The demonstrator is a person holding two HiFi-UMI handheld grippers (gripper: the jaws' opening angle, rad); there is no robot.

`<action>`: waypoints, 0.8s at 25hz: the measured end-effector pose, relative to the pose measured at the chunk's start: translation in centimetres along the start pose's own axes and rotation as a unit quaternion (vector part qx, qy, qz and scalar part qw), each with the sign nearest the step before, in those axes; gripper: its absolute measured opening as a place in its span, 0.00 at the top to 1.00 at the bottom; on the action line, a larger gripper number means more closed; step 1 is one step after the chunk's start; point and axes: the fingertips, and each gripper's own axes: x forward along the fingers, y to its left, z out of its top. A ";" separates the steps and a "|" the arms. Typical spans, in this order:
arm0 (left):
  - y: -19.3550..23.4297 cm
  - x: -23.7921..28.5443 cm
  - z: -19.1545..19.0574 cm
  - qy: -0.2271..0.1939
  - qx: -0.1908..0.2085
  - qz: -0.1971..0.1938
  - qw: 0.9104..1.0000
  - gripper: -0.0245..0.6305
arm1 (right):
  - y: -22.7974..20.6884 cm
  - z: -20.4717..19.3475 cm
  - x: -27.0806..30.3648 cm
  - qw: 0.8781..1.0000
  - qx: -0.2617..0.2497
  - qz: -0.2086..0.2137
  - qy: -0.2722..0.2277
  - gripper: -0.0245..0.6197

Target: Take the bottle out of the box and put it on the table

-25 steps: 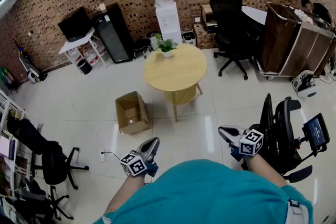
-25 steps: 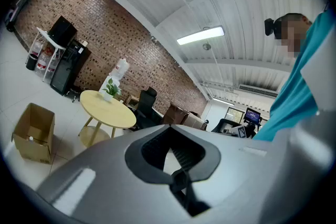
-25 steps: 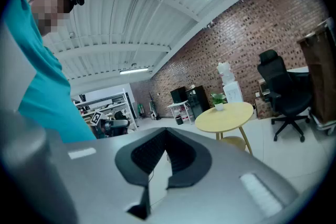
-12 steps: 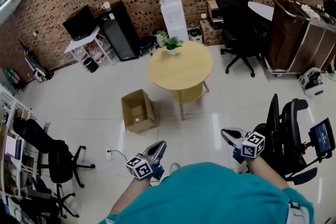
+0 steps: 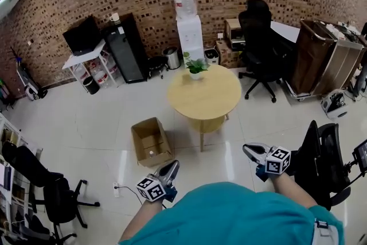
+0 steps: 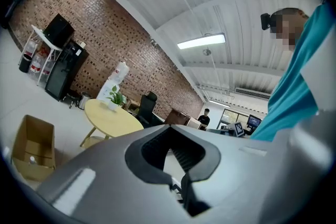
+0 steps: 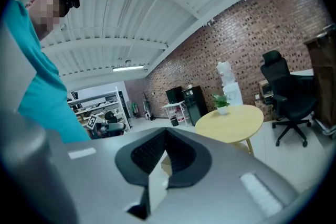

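Cardboard flaps stand open on the box (image 5: 143,128), which sits on the pale floor (image 5: 86,123) just left of the round wooden surface (image 5: 212,97) and a little nearer, so a reach from above would meet nothing in the way. Down inside it, on the bottom, is the bottle (image 5: 150,153): a small, pale thing with what looks like a white cap, too tiny from here to say whether it stands or lies, or what it is made of. The surface is bare save for a potted plant (image 5: 196,67) at its far edge, which leaves plenty of room to set the bottle down. The person holds both tools low and close to the body, pointing out toward box and surface. The left claw (image 5: 171,166) is near the box's near corner but apart from it, its jaws closed on nothing. The right claw (image 5: 250,151), well off to the right, is likewise shut and empty. I'd judge this an approach, with the grasp not yet begun; the left claw looks better placed for it.
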 end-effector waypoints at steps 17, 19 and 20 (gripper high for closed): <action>15.0 2.6 6.9 0.012 0.008 0.000 1.000 0.96 | -8.7 3.4 14.6 0.999 0.030 -0.023 -0.003 0.96; 15.0 5.9 6.7 0.020 0.014 0.003 1.000 0.96 | -12.0 3.9 14.2 1.000 0.027 -0.015 -0.003 0.96; 15.0 7.8 6.5 0.024 0.019 0.005 1.000 0.96 | -13.9 4.0 13.9 1.000 0.027 -0.011 -0.003 0.96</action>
